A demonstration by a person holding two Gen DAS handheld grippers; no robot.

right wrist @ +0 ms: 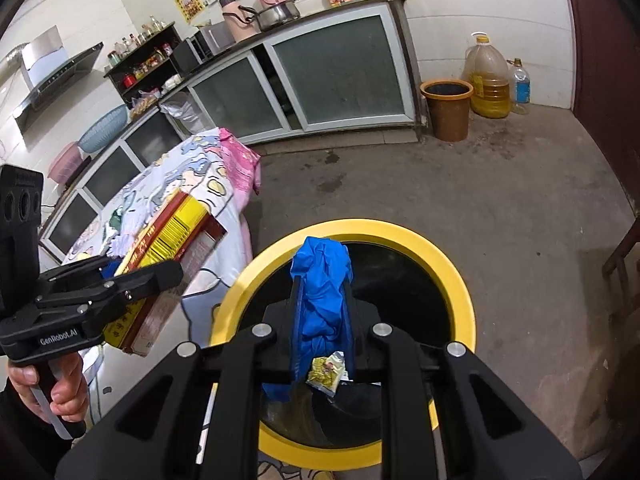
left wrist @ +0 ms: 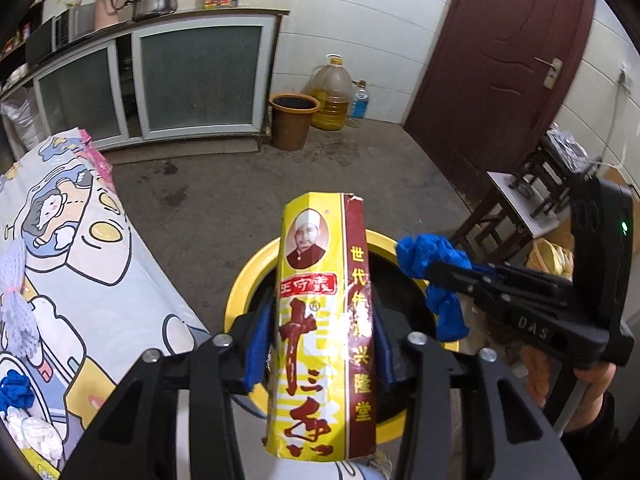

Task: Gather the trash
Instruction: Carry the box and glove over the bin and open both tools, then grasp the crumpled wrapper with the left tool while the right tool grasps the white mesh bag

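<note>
Black linkage arms fill the bottom of both wrist views. Left tongs (left wrist: pixel 320 344) carry a tall yellow-and-maroon cardboard seasoning box (left wrist: pixel 324 328), upright between the blue pads; the jaws stand at a middling width around it, and whether the pads truly press on it cannot be told. Its top end hangs over the round bin with a yellow rim and black inside (right wrist: pixel 448 264).

Right tongs (right wrist: pixel 322 320) are pinched narrow on a crumpled blue plastic glove (right wrist: pixel 322 300), held directly above the bin mouth. A small yellow sachet wrapper (right wrist: pixel 326 372) shows below the glove; whether it lies in the bin or clings to the glove is unclear.

Progress, as judged: two pieces of trash sit poised over the bin, neither dropped yet. Letting go of both is the step in hand. More remains on the table with the cartoon-print cloth (left wrist: pixel 120 280): one white net-like bundle (left wrist: pixel 16 300), one blue crumpled piece (left wrist: pixel 14 390), one white crumpled piece (left wrist: pixel 36 436). So the job looks roughly midway, not near done.

Count:
- bins near the tongs: one; a second brown bucket (left wrist: pixel 292 120) stands far off by the wall
- boxes: one
- blue gloves in the tongs: one
- loose pieces on the table: three seen
</note>
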